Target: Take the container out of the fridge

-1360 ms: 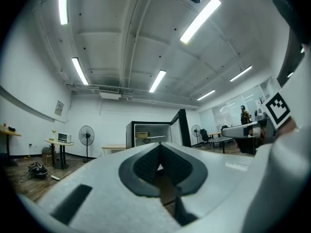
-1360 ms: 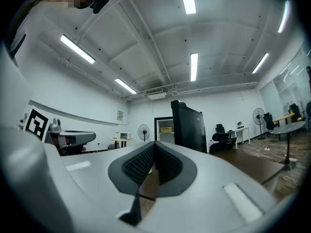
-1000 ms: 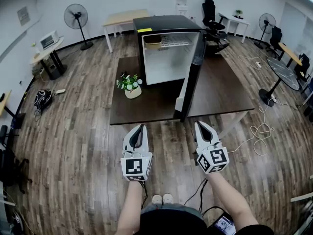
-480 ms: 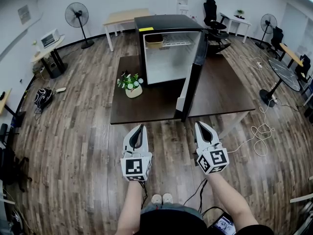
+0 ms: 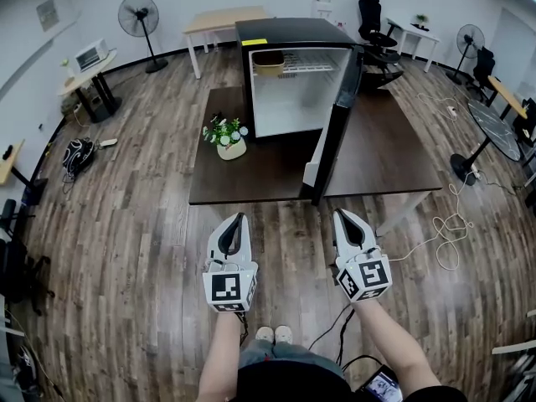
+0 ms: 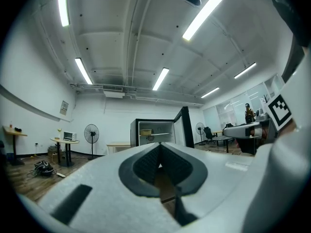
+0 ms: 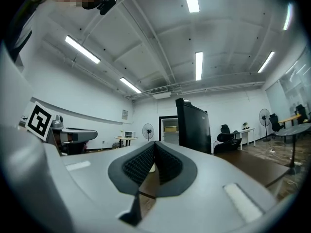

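Both hand-held grippers are clenched and empty: the left hand-held gripper (image 5: 241, 219) and the right hand-held gripper (image 5: 340, 214) show pads meeting at the tips with nothing between them. I hold them level, short of the near edge of the dark brown rectangular table (image 5: 385, 153).

The low tan container (image 5: 268, 59) sits on the upper wire shelf, at the left of the white compartment of the black compact fridge (image 5: 293, 32), which stands at the table's far edge. No hand-held gripper touches it.

Procedure, as I judge it:
1. Open one set of jaws before entering the compartment.
2. Approach left of the open black door (image 5: 339, 115), which reaches toward the near edge.
3. Pass right of the white-flowered plant in its cream pot (image 5: 224, 136), near the left edge.
4. Grip the container wall, lift it off the wires, withdraw level.

The head view alone shows the table layout and the plant. The left gripper view shows the container (image 6: 148, 132) at shelf height. The right gripper view has the door's outer face covering part of the fridge.
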Demonstrator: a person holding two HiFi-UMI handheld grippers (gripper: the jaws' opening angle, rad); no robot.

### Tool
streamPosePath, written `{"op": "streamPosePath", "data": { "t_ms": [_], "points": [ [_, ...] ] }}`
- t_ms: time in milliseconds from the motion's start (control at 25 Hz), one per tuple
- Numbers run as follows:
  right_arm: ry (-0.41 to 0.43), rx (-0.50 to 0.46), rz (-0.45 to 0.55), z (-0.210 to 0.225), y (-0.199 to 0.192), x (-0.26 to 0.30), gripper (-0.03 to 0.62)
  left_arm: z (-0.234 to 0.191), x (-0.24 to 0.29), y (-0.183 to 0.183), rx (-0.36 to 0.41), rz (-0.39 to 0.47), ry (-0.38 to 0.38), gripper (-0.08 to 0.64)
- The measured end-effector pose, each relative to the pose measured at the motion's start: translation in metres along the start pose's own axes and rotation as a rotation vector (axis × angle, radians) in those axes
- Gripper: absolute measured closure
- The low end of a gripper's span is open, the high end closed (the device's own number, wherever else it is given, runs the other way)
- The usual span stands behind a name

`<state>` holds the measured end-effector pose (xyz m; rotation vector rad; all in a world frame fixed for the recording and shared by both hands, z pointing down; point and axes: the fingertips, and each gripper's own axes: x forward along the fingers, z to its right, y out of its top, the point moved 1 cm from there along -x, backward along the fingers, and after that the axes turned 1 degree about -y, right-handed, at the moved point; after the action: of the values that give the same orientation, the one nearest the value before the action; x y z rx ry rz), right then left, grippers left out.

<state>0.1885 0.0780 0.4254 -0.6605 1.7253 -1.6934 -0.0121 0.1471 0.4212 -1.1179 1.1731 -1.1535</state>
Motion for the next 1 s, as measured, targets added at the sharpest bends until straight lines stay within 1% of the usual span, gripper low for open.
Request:
{"op": "streamPosePath", "data": {
  "t_ms": [320,480,720,1000],
  "points": [
    [0.042,0.002,0.008,0.005,-0.007,0.009,0.585,0.002,-0.006,-0.01,0.009,-0.009,0.046,0.555],
    [0.056,-0.007,0.007,0.008,-0.009,0.018,0.586,-0.001,0.001,-0.011,0.01,-0.009,0.061,0.555],
    [0.052,-0.013,0.023,0.018,-0.01,0.043,0.586,-0.008,0.027,-0.016,0.012,0.003,0.056,0.555],
    [0.054,-0.074,0.042,0.017,-0.01,0.097,0.586,-0.038,0.08,-0.027,-0.007,0.016,0.047,0.555]
  ]
}}
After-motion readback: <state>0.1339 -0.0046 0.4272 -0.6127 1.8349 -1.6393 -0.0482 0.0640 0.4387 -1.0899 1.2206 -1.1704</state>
